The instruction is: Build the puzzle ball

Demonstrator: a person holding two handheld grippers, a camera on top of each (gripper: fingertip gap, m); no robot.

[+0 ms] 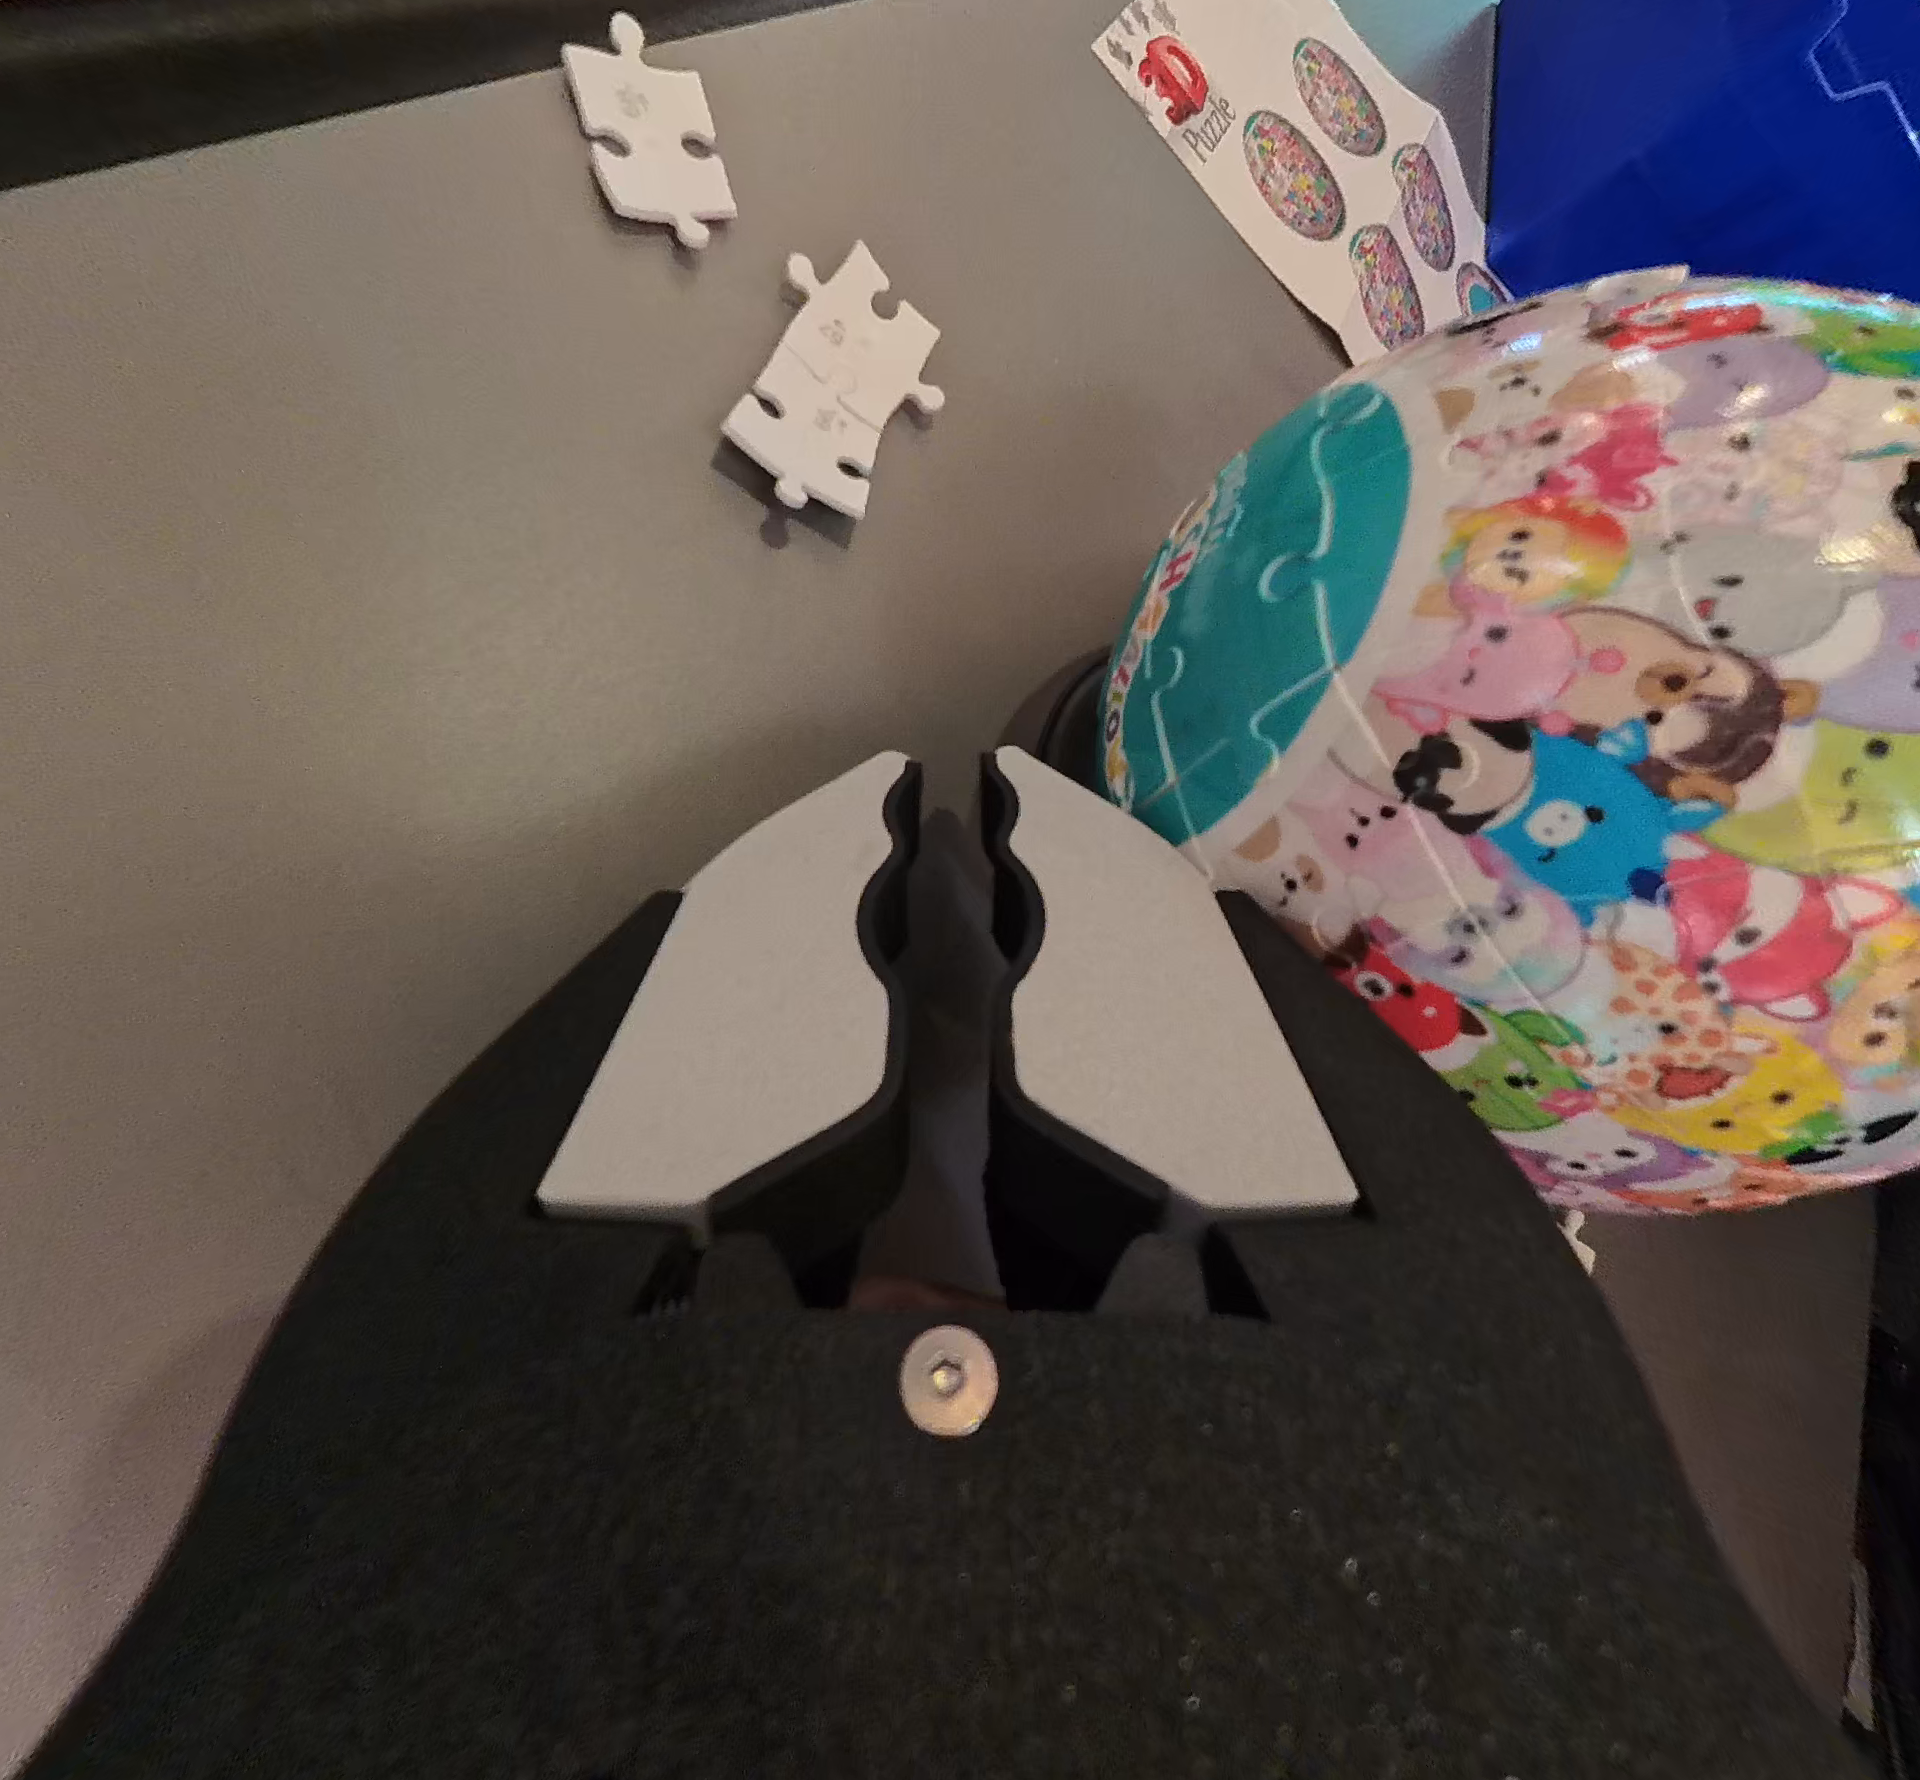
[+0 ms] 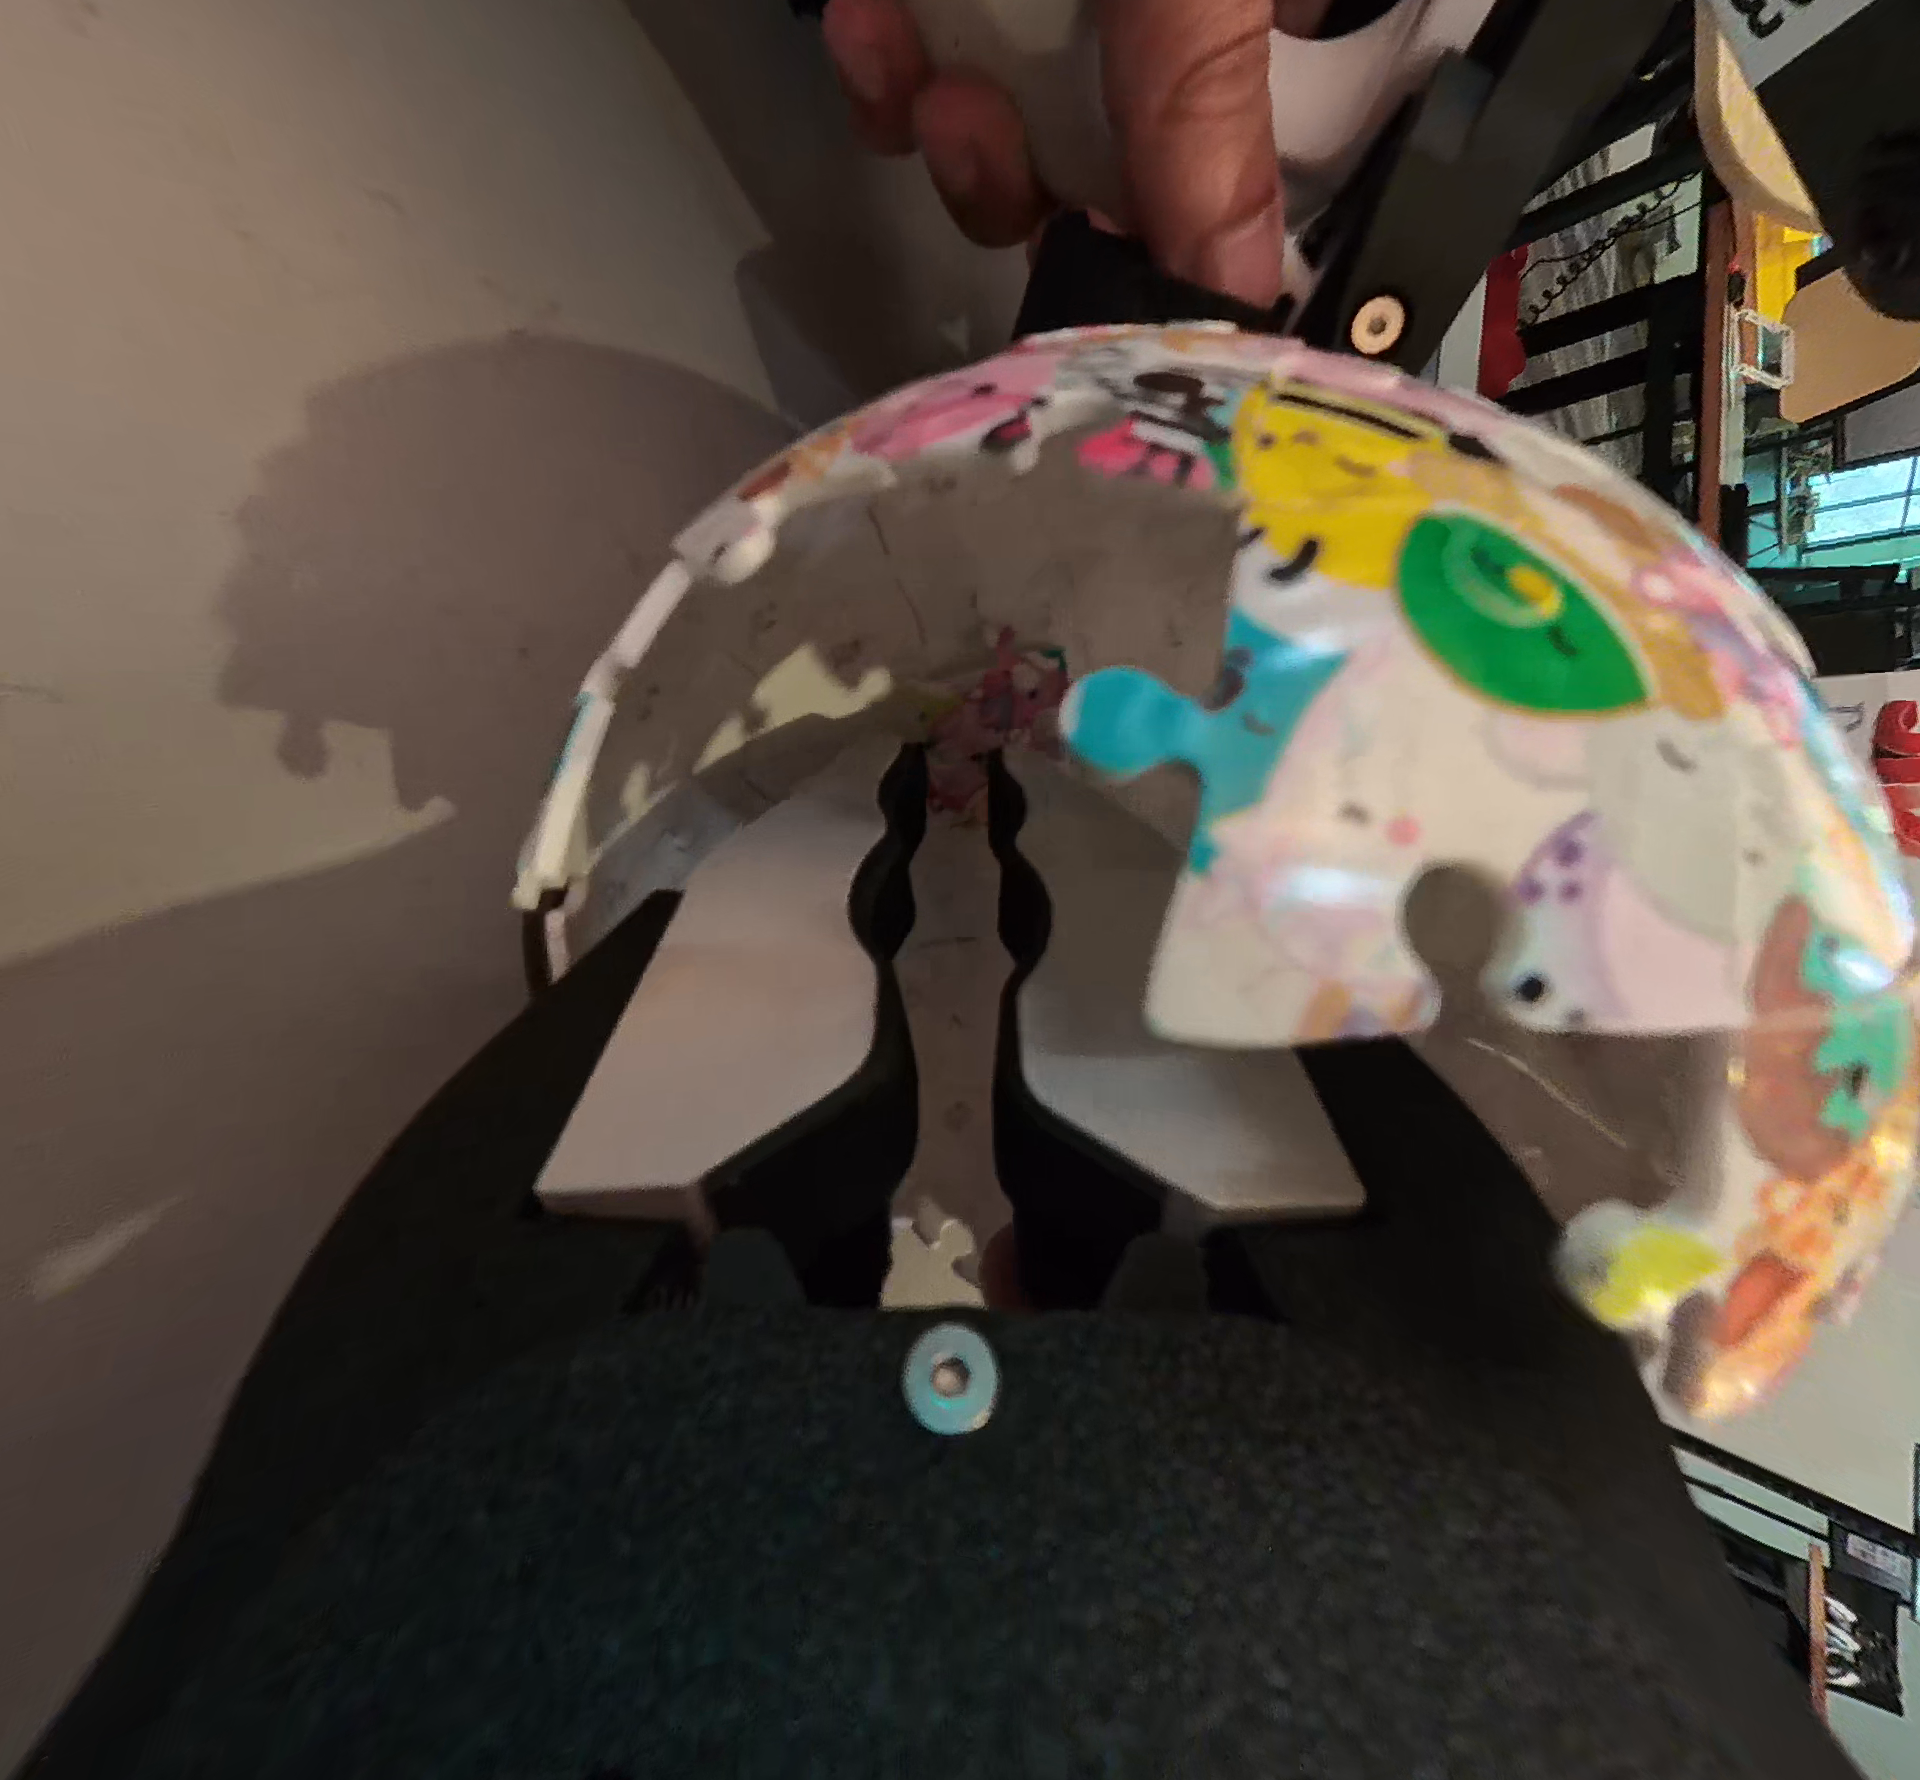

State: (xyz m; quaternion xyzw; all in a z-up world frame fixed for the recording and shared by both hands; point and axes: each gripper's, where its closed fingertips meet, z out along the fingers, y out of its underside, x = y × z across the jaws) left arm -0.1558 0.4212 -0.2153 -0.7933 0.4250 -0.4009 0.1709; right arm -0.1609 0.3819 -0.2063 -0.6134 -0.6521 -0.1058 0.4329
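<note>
Both tongs sit close to the puzzle ball [image 1: 1558, 743], a glossy sphere printed with bright cartoon animals and a teal disc on one side. Left tongs [image 1: 951, 785] hover just beside the ball's teal side, their grey fingers [image 1: 769, 992] drawn nearly together with only a thin slit between the tips and nothing gripped in it; the right finger's outer edge looks to be touching or almost touching the ball. Beyond the ball, out on the grey bench [image 1: 364, 587], lie two white clusters of joined puzzle pieces, face down: a nearer cluster [image 1: 831, 385] and a farther cluster [image 1: 649, 130] close to the bench's dark back edge. A printed instruction sheet [image 1: 1278, 99] lies behind the ball, next to a blue bin [image 1: 1714, 68]. In the right wrist view, the ball [image 2: 1351, 691] shows as an unfinished shell, with a large gap exposing its grey inner side. Right tongs [image 2: 956, 774] reach into that gap, the tips close together; a small colourful bit sits at the tips, but whether they pinch it or the shell edge cannot be told through the blur. Above the ball, a person's hand [image 2: 1143, 68] grips the other tool's handle.
</note>
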